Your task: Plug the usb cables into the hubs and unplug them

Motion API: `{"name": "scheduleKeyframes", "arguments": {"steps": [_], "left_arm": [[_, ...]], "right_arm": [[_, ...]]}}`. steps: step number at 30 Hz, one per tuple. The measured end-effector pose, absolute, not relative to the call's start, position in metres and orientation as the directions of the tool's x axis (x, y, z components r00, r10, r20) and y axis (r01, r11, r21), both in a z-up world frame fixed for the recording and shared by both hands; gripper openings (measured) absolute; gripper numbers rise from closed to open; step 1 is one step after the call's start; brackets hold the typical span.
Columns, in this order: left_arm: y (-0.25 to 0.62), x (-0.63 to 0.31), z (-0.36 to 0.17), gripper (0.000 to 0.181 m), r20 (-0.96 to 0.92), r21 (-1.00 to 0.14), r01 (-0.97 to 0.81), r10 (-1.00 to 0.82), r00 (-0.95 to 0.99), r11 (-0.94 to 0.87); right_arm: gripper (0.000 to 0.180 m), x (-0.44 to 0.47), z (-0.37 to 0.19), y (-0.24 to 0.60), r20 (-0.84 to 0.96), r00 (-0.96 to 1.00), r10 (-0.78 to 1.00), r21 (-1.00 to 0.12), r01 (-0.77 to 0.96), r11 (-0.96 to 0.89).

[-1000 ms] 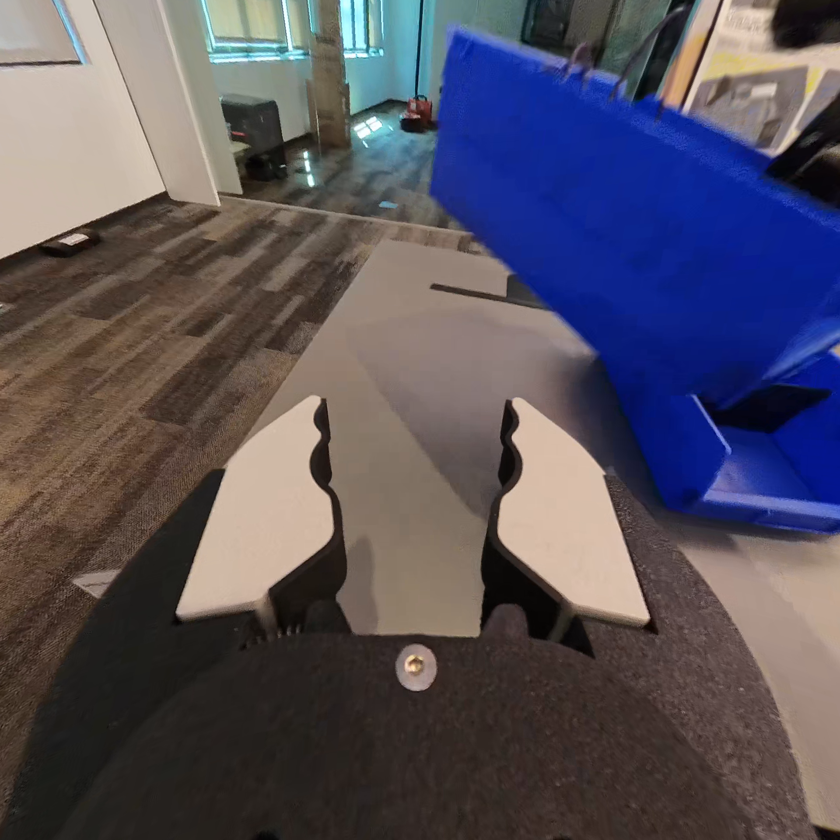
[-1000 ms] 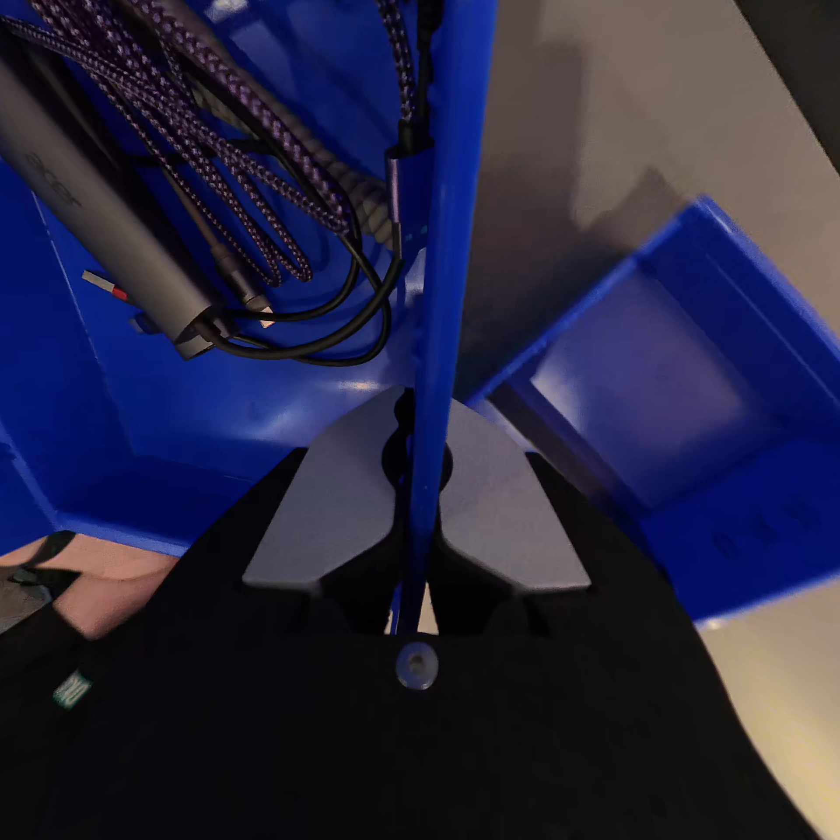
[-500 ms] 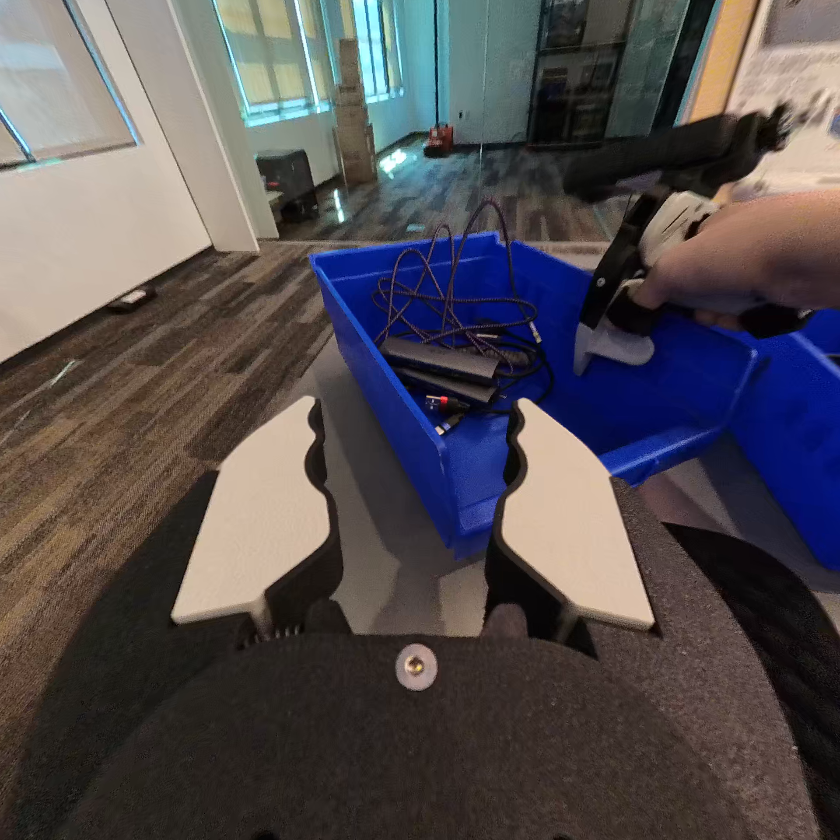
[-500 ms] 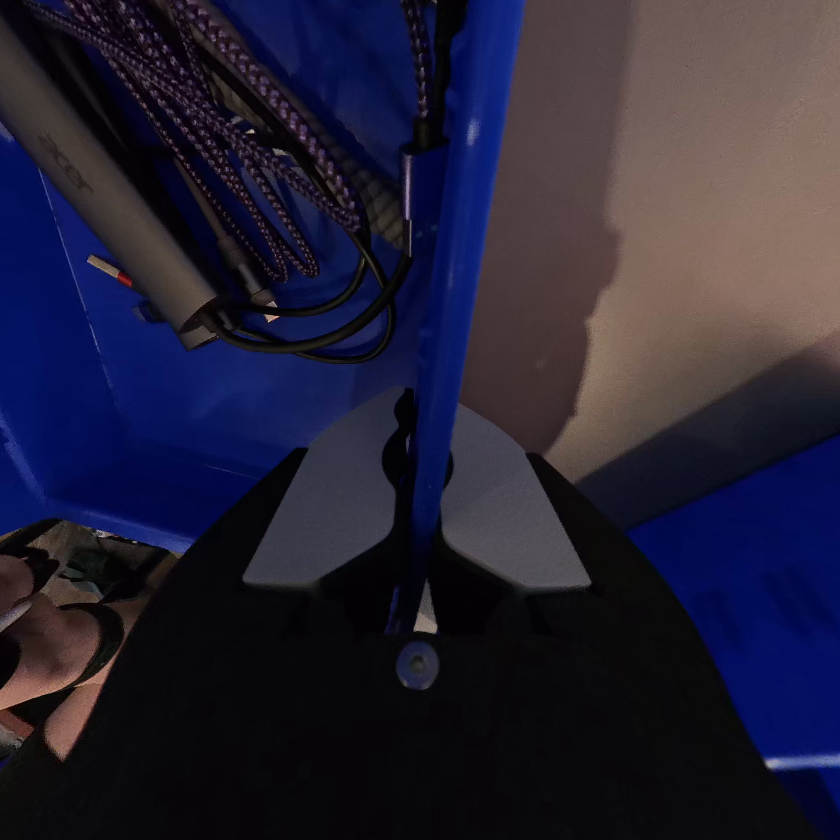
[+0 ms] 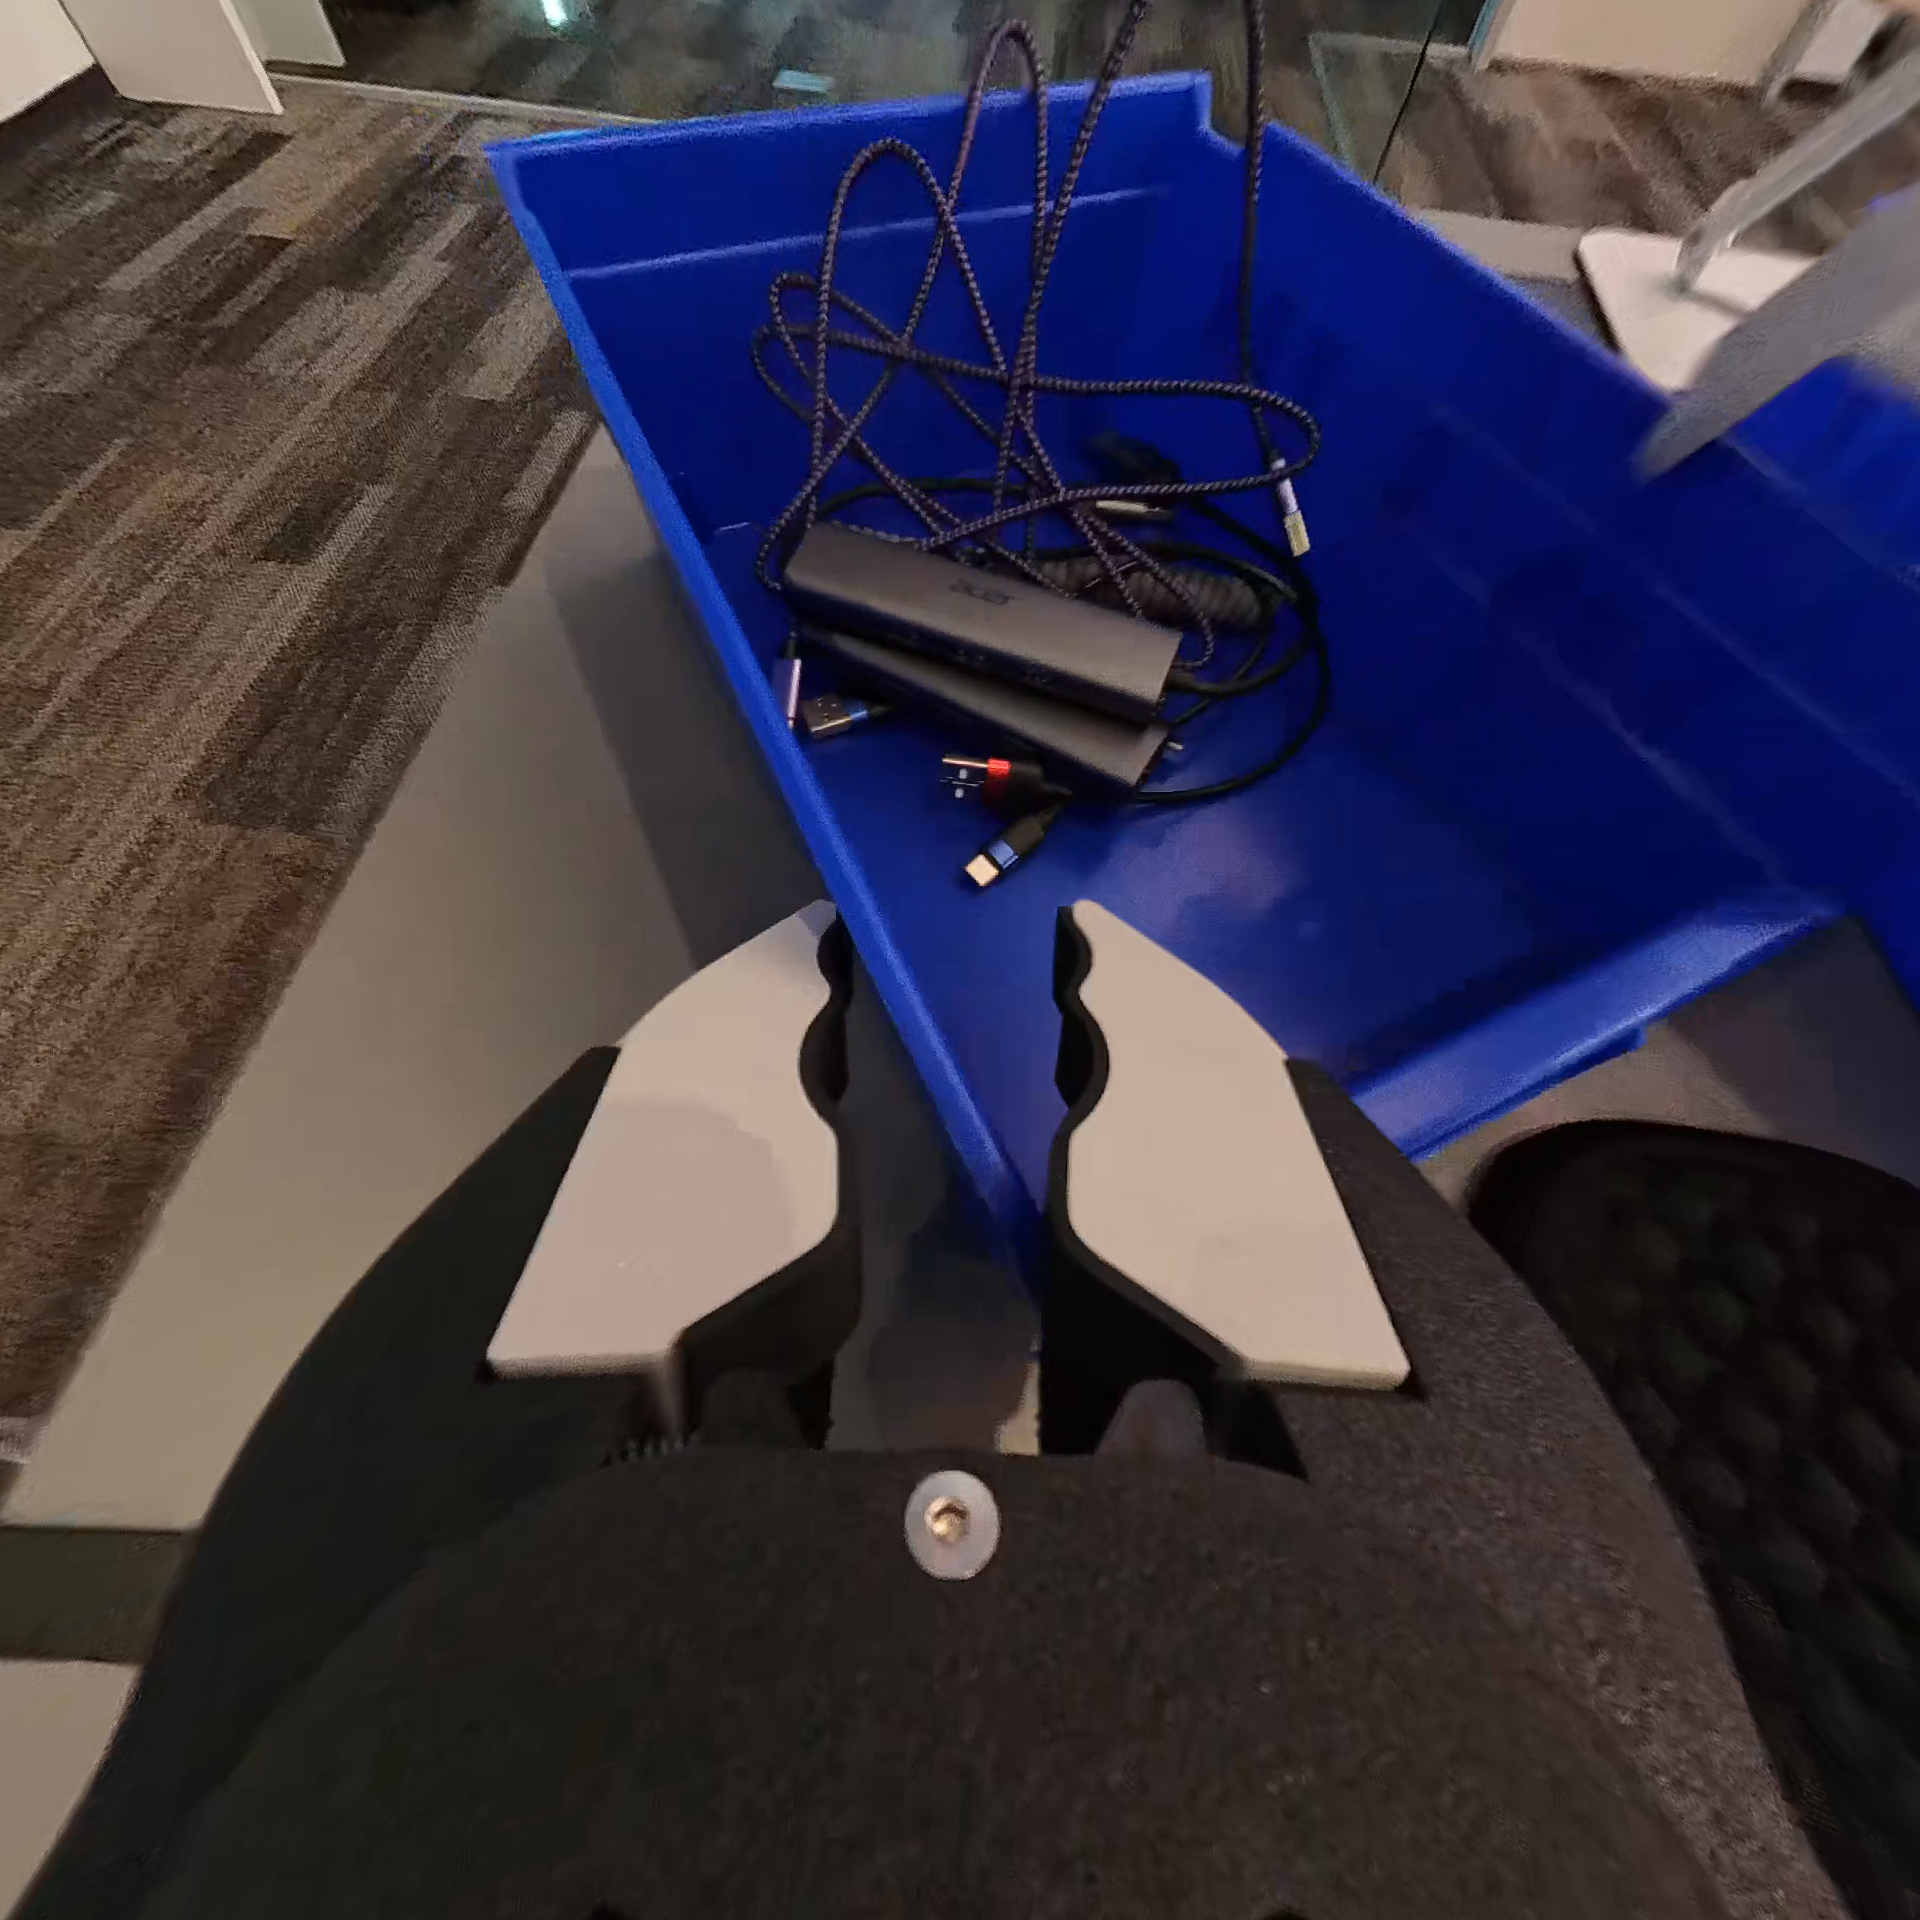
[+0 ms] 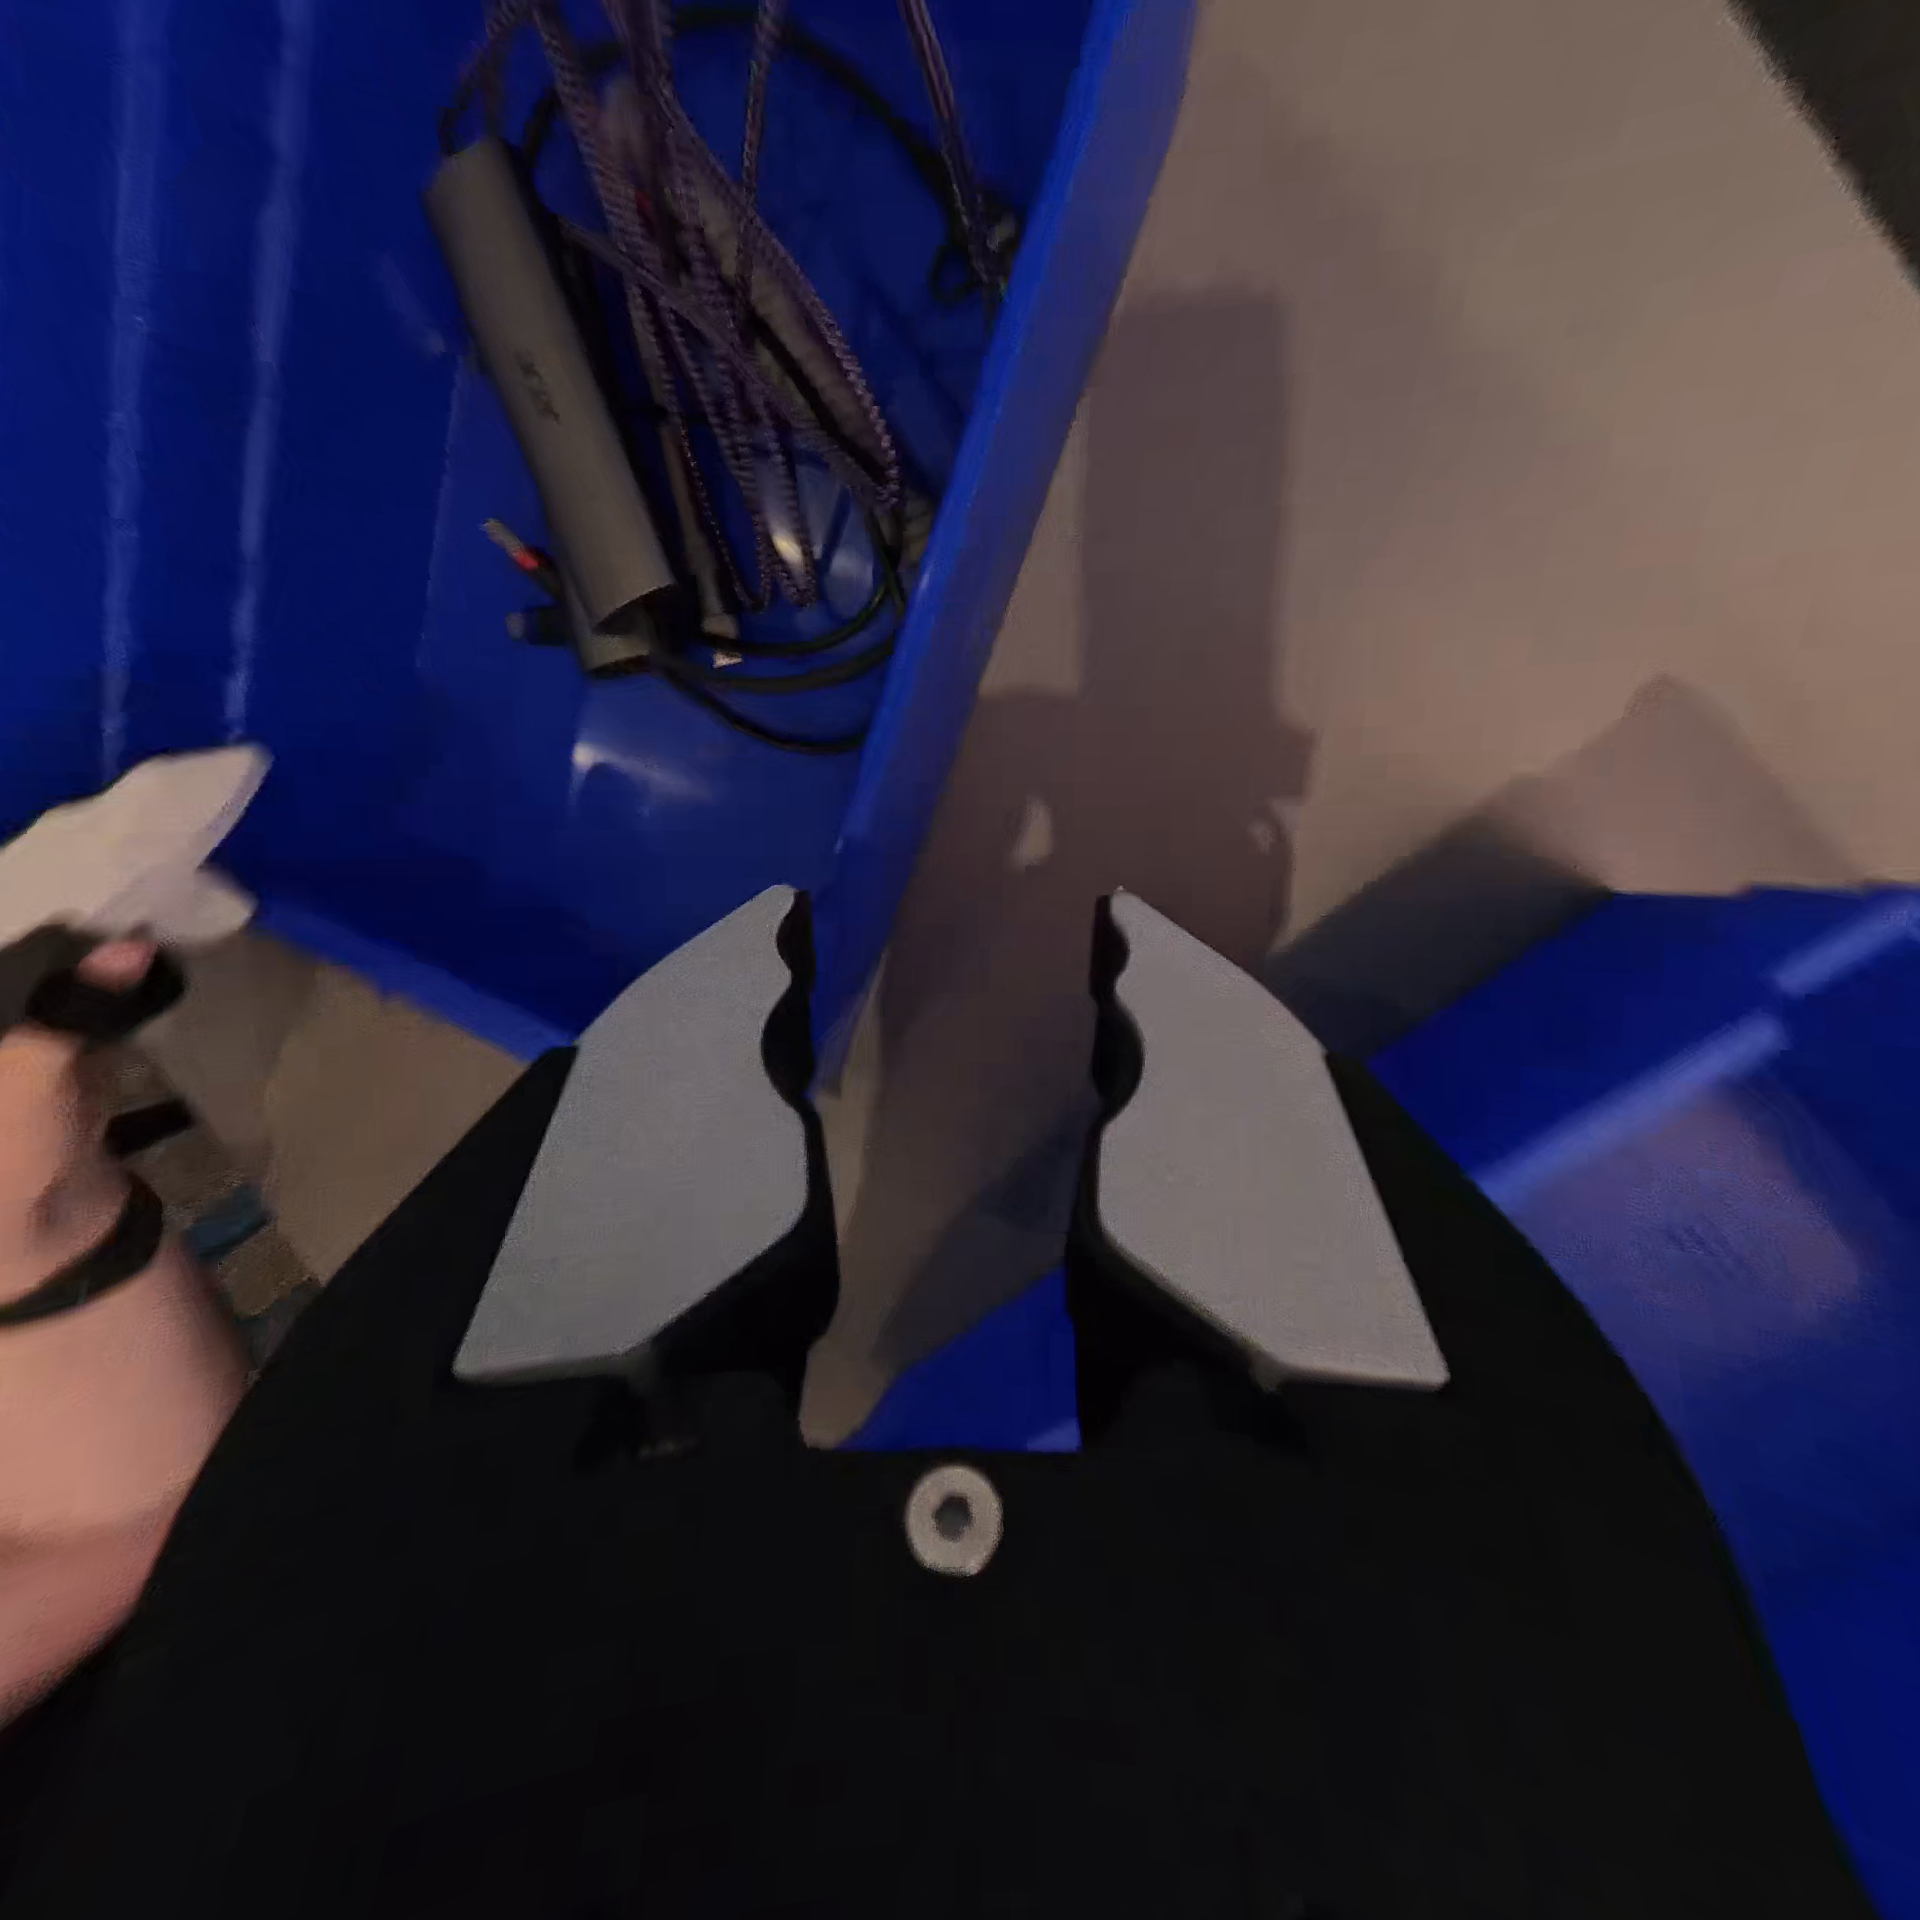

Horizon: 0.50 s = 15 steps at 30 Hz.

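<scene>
Between both released tongs, left (image 5: pixel 945 920) and right (image 6: pixel 948 909), rise blue bin (image 5: pixel 1558 644) walls, second bin (image 6: pixel 1714 1195) beside.

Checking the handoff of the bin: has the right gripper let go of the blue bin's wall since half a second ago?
Yes. The right gripper was clamped on the blue bin wall; now its jaws stand open, the wall at the left finger.

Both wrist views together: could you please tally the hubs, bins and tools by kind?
Grey hubs: 2 (upper hub, lower hub)
Blue bins: 2 (cable bin, side bin)
Tools: 2 (left tool, right tool)
Total: 6
</scene>
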<state>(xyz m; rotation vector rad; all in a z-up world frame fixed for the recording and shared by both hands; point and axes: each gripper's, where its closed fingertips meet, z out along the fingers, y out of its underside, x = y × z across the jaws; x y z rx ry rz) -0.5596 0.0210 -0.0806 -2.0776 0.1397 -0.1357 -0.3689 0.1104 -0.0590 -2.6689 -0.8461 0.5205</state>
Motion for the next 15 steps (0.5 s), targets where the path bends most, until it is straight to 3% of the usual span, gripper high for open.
{"name": "scheduleKeyframes", "arguments": {"steps": [4,7,11,15], "left_arm": [[0.037,-0.592,-0.08,0.022,-0.099,-0.841,-0.181,-0.183,0.978,-0.51],[0.051,-0.622,-0.081,0.013,-0.172,-0.804,-0.245,-0.182,0.968,-0.542],[0.069,-0.646,-0.081,0.013,-0.133,-0.807,-0.218,-0.19,0.973,-0.549],[0.086,-0.66,-0.081,0.016,-0.161,-0.812,-0.24,-0.19,0.968,-0.532]], "right_arm": [[0.049,-0.339,0.012,0.061,-0.398,0.608,0.687,-0.568,0.425,-0.705],[0.048,-0.265,0.031,0.042,-0.27,0.687,0.675,-0.622,0.41,-0.666],[0.048,-0.135,0.006,0.04,-0.063,0.896,0.439,-0.573,0.328,-0.751],[0.046,-0.086,-0.044,0.017,-0.187,0.951,0.248,-0.47,0.136,-0.872]]}}
